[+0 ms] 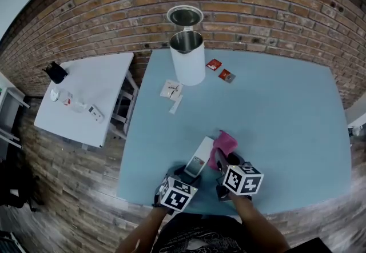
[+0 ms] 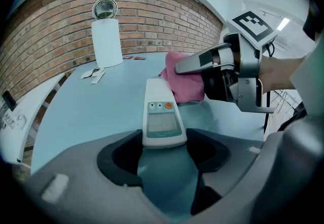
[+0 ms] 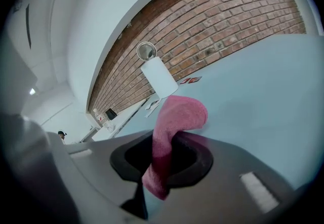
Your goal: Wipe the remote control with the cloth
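A: So, how far along is the wiping, from the head view?

B: Early or midway, I'd judge. The slim white plastic remote control (image 1: pixel 198 160) sits by the near edge of the pale blue table (image 1: pixel 286 120), left of its middle. The left gripper (image 1: pixel 186 173) has the near end, and the right gripper (image 1: pixel 221 159) brings the crumpled pink cloth (image 1: pixel 224 144) in just beside the remote's right side. Most of its face looks uncovered, so the passes over it remain.

A: And the left gripper view?

B: It settles the hold. The two jaws press on either side of the remote's (image 2: pixel 161 117) near end, below its screen and orange button. The cloth (image 2: pixel 185 79) meets the far right edge. I can't tell whether the remote rests on the surface.

A: The right gripper view?

B: There's no remote there. It shows the jaws closed on the cloth (image 3: pixel 174 127), which folds over them. Beyond stands a tall white cylindrical container (image 3: pixel 159 79), lid up, toward the far edge.
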`<state>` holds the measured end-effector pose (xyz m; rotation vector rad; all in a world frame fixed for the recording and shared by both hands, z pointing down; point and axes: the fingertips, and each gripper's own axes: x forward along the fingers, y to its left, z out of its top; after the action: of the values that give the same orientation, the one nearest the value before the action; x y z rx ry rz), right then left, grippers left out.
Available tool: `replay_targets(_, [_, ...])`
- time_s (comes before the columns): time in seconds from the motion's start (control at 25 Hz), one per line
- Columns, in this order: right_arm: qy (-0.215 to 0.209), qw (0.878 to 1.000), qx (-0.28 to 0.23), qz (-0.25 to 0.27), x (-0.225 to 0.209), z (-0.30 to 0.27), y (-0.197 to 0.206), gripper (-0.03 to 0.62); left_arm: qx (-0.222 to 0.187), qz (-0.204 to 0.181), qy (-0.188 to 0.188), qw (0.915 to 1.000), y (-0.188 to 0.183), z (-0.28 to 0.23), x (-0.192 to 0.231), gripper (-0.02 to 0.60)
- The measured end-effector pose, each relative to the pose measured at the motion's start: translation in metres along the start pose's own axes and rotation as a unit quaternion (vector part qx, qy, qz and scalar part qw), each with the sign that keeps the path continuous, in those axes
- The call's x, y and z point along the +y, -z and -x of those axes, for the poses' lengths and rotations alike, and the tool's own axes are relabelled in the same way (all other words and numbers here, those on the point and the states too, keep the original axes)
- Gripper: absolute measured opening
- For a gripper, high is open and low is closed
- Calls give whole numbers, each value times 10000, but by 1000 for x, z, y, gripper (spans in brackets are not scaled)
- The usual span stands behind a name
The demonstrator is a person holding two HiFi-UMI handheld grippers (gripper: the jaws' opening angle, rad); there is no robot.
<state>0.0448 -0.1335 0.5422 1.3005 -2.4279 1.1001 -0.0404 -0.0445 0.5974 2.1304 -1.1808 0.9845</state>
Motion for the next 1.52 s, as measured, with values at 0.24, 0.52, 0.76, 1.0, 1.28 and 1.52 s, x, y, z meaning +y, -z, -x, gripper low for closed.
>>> replay_targets(0.24, [-248,9993,-24,-276,19,10,20,66,-13,11,-10,10000,0,0,0,284])
replay_targets(0.52, [-505,9981,109,-349,35,17,42,66,-3,35,-15,10000,0,0,0,284])
replay_targets(0.76, [-430,9989,169,0,28,18,31,66,-18,31,-17,10000,1,0,0,284])
replay_targets(1.0, [48,9908,381,1297,-15,6,-23,66,-27,33,-8,10000,1,1,0,284])
replay_targets(1.28, [-432,9663,1338,2156,-25,-28,-41,66,-23,6,16,10000,1,1,-1,284])
replay_targets(1.52, [-731,9330,1920,2954,-17,-58,-36,66,-16,-11,28,10000,-1,1,0,284])
